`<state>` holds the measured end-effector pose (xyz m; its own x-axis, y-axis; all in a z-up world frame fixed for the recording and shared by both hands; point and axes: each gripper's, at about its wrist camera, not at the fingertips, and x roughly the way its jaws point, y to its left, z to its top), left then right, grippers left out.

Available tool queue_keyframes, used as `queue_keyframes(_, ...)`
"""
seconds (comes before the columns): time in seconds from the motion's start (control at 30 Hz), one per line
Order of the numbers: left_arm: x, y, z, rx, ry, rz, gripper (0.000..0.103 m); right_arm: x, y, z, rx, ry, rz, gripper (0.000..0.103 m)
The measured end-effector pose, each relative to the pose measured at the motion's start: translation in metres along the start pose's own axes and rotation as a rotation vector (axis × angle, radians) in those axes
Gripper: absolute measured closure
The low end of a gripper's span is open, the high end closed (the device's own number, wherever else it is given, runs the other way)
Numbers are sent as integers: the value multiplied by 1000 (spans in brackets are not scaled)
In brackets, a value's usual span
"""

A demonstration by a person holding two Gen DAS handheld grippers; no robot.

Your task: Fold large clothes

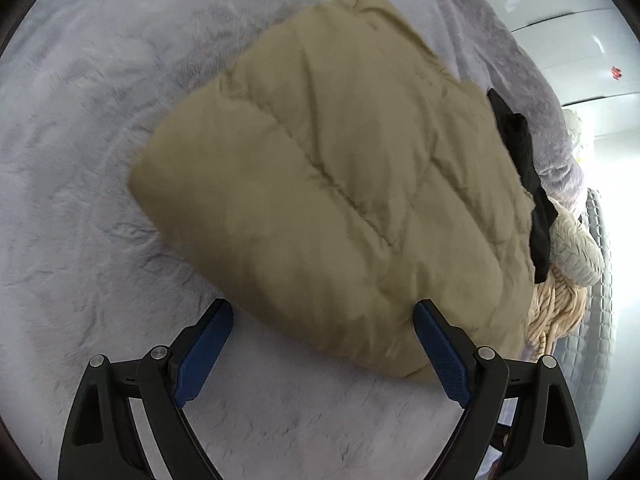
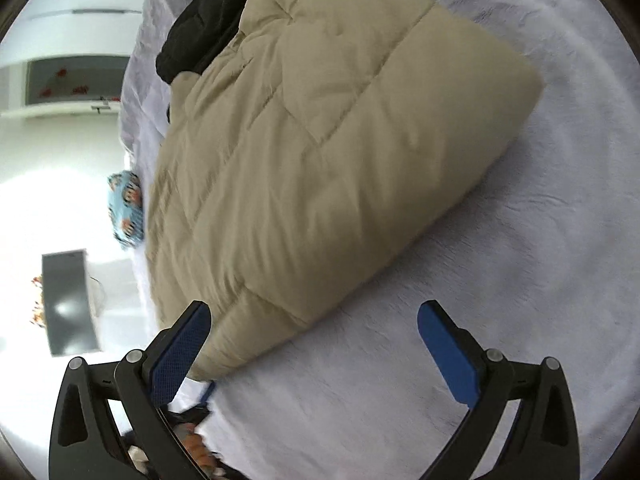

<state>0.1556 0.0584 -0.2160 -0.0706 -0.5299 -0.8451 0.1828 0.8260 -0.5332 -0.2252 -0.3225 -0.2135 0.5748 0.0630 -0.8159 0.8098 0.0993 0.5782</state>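
We are looking down at a tan quilted jacket (image 1: 328,184) that is lying on the grey plush bed cover (image 1: 80,160), already doubled into a thick, puffy bundle with a rounded folded edge facing the open cover. Our left gripper (image 1: 323,322) is hovering with its blue pads spread wide, nothing pinched between them; its right pad is sitting just at the near hem of the jacket while the left pad is over bare cover. Our right gripper (image 2: 314,324) is also standing spread apart, holding nothing, with its left pad beside the near corner of the bundle. Beyond the jacket, a black garment (image 1: 524,168) is lying against its far edge, and a cream knitted piece (image 1: 560,300) is waiting beside it, both unfolded as far as we can see. We are judging that the main folds on the jacket are done and we are either letting it settle or about to make one last tidy-up fold; the black and knitted pieces are probably remaining to be handled.
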Motion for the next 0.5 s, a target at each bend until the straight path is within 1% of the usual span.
queue_keyframes(0.07, 3, -2, 4, 9, -4, -8, 11, 7, -2, 7, 30, 4, 39, 0)
queue_keyframes(0.2, 4, -11, 17, 13, -40, -46, 11, 23, -5, 19, 85, 21, 112, 0)
queue_keyframes(0.27, 12, -14, 23, -5, -43, -58, 11, 34, -5, 27, 118, 30, 179, 0)
queue_keyframes(0.33, 24, -11, 27, -40, -47, -54, 11, 42, -3, 35, 149, 33, 245, 0)
queue_keyframes(0.4, 28, -10, 31, -79, -63, -56, 11, 51, -2, 40, 186, 35, 283, 0)
queue_keyframes(0.43, 27, -11, 32, -88, -72, -57, 18, 56, -3, 42, 202, 37, 293, 0)
queue_keyframes(0.47, 26, -14, 32, -86, -82, -60, 40, 61, -4, 45, 221, 38, 299, 0)
queue_keyframes(0.5, 24, -16, 34, -73, -86, -68, 51, 62, -5, 46, 229, 37, 300, 0)
